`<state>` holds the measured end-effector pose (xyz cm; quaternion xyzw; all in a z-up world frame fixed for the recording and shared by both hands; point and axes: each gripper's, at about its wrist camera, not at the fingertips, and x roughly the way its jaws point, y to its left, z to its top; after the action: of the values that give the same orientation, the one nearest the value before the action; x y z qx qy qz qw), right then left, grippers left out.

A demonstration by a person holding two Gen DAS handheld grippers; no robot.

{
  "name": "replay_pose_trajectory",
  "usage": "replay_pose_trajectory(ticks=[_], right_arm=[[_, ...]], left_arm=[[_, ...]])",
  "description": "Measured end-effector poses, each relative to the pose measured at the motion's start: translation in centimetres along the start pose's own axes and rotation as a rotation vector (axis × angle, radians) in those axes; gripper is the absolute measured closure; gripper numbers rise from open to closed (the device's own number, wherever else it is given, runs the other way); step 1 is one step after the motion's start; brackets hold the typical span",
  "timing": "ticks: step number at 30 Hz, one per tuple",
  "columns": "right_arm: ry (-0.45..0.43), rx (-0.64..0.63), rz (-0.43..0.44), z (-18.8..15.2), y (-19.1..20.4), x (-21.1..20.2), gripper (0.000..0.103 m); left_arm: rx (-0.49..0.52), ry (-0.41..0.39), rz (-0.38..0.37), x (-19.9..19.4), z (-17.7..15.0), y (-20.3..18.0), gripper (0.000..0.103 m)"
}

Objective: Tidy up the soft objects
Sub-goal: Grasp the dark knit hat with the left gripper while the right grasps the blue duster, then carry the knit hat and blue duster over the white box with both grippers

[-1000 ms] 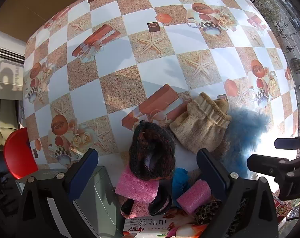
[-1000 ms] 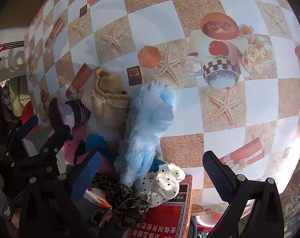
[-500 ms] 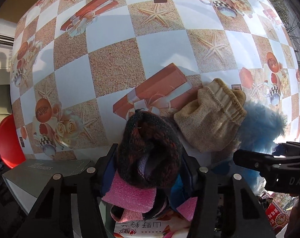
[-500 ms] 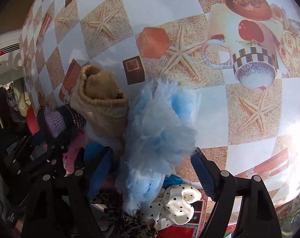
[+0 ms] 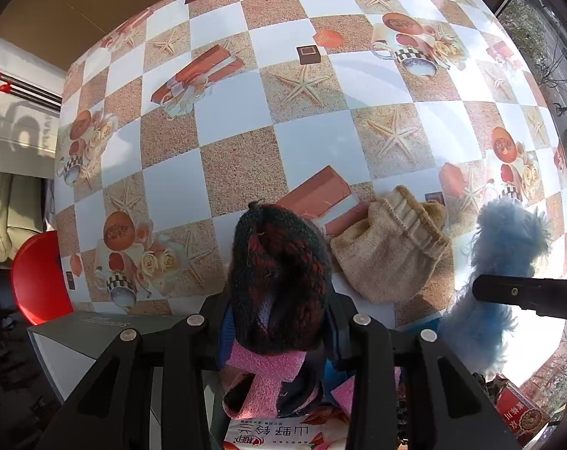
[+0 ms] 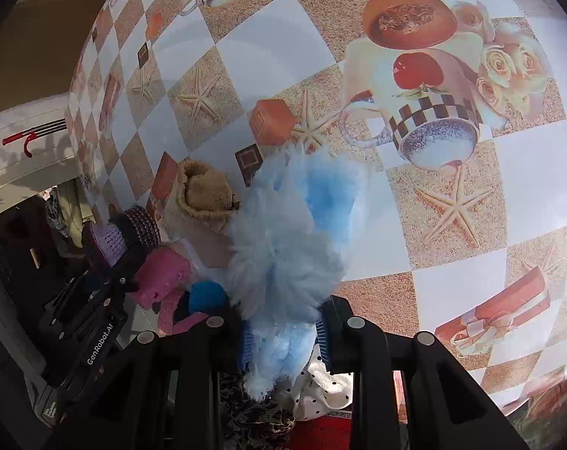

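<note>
My left gripper (image 5: 279, 332) is shut on a dark red-and-black knitted hat (image 5: 279, 273) and holds it above the table edge. My right gripper (image 6: 283, 333) is shut on a fluffy light-blue piece (image 6: 294, 232), which also shows in the left wrist view (image 5: 508, 240). A beige knitted pouch (image 5: 392, 251) lies on the table between them; it shows in the right wrist view (image 6: 204, 195) too. Pink foam pieces (image 5: 264, 371) and a blue soft item (image 6: 206, 296) lie below the hat.
The checkered tablecloth (image 5: 246, 105) stretches ahead. A grey box (image 5: 88, 333) and a red stool (image 5: 39, 273) are at the left. A printed carton (image 5: 279, 431), a white polka-dot cloth (image 6: 320, 386) and a leopard-print cloth (image 6: 253, 412) sit at the near edge.
Both grippers went from open to shut, the left on the dark knitted hat and the right on the fluffy blue piece. Both pieces now sit lifted between the fingers.
</note>
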<state>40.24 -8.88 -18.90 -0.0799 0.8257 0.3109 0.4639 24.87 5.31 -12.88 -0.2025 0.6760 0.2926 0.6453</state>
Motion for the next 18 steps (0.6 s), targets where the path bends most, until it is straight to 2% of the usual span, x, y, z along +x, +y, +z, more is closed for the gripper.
replay_pose_trajectory(ticks=[9, 18], right_arm=[[-0.127, 0.033, -0.009, -0.7, -1.8, -4.5, 0.074], [-0.227, 0.024, -0.011, -2.5, -3.7, -8.6, 0.074]], left_arm=[[0.019, -0.085, 0.042, -2.5, -0.7, -0.5, 0.062], [0.018, -0.139, 0.029, -5.2, -2.7, -0.2, 0.062]])
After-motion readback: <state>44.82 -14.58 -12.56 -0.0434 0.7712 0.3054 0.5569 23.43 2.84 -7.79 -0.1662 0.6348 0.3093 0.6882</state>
